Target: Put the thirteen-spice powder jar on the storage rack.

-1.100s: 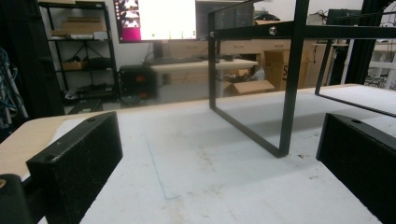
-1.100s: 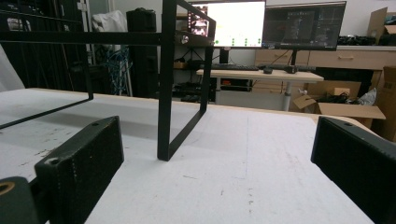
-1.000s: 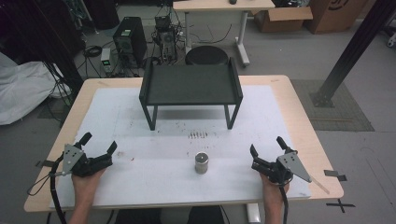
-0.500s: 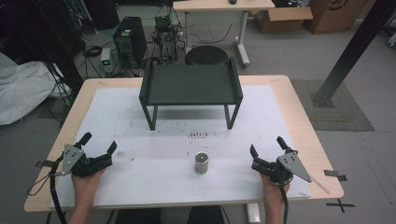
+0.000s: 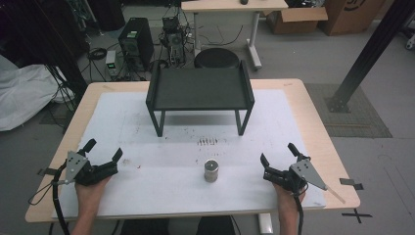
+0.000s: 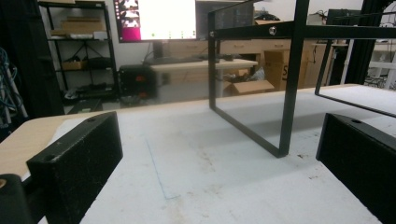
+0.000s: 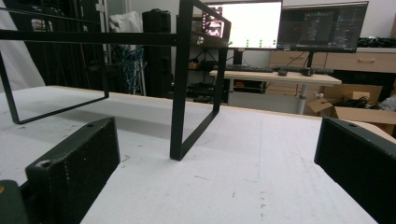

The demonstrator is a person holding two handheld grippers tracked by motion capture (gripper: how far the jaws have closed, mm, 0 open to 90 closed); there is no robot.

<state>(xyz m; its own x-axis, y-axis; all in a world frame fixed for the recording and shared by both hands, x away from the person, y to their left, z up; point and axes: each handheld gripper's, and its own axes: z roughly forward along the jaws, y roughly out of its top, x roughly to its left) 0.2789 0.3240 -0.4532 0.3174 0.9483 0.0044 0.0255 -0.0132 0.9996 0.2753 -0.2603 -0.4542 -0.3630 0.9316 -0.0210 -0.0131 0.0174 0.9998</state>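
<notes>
— Resting where, the two grippers?
— Left gripper (image 5: 103, 149) and right gripper (image 5: 279, 152) sit low at the table's (image 5: 313, 127) near corners, jaws spread, empty.
— And the can (image 5: 211, 170)?
— Upright between them, touching neither, in front of the black stand (image 5: 199, 88).

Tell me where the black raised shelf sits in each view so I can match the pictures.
High view: black raised shelf at upper centre of the table, beyond the small metal can.
Left gripper view: its near leg right of centre, between the open jaws.
Right gripper view: its near leg left of centre.
Shared landmark: the white table cover beneath its legs.
</notes>
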